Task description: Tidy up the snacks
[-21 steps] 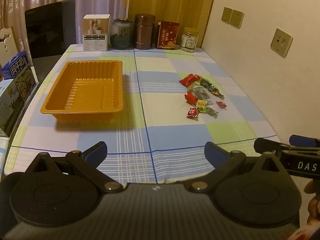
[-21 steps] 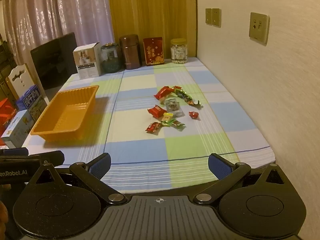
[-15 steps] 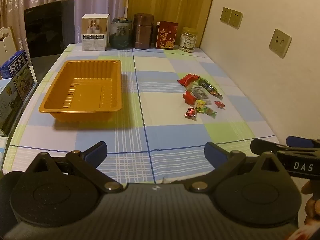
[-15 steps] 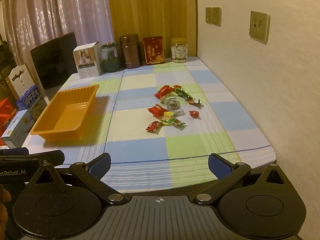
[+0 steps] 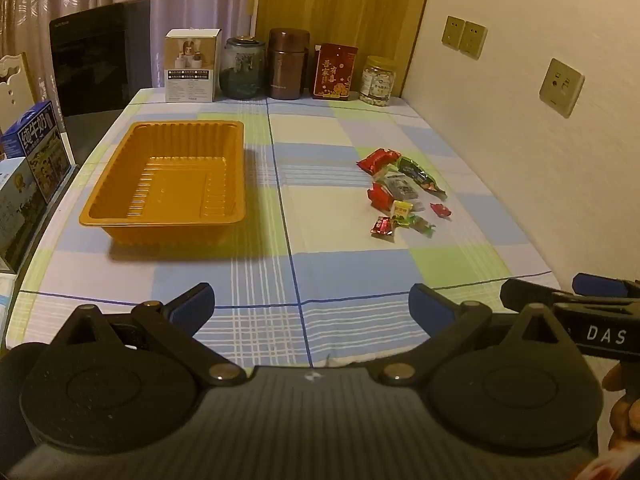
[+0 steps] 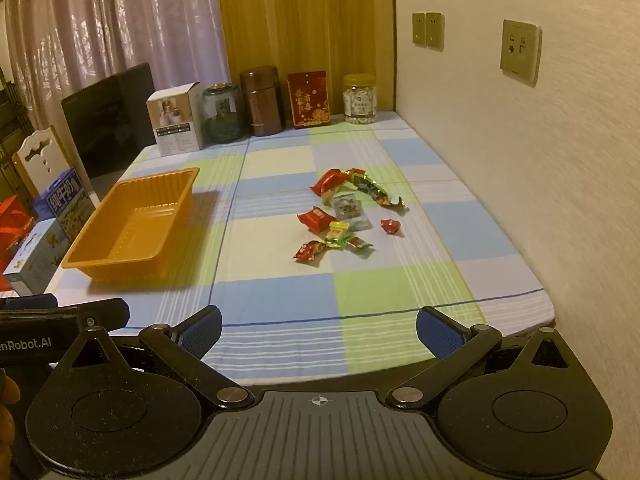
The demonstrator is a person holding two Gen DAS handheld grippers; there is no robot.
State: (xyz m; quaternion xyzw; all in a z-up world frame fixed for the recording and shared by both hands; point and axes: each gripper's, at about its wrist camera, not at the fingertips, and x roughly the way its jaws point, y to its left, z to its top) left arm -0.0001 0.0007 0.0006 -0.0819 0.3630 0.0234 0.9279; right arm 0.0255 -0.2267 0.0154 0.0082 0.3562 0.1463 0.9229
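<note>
An empty orange plastic tray (image 5: 164, 221) (image 6: 132, 264) sits on the left of the checked tablecloth. Several wrapped snacks (image 5: 402, 194) (image 6: 346, 212) lie scattered to the right of it, among them red packets, a green packet and a small yellow one. My left gripper (image 5: 311, 306) is open over the table's near edge, nothing between its blue pads, well short of tray and snacks. My right gripper (image 6: 319, 328) is likewise open and empty at the near edge. Each gripper shows at the side of the other's view.
Along the far edge stand a white box (image 5: 192, 65), a glass jar (image 5: 243, 68), a brown canister (image 5: 289, 63), a red tin (image 5: 334, 72) and a small jar (image 5: 378, 80). A wall (image 5: 540, 140) borders the right. Cartons (image 5: 28, 160) and a dark screen (image 5: 100, 56) stand left.
Both views have shifted only slightly; tray and snacks sit a touch lower and nearer in the left wrist view. Both grippers stay open.
</note>
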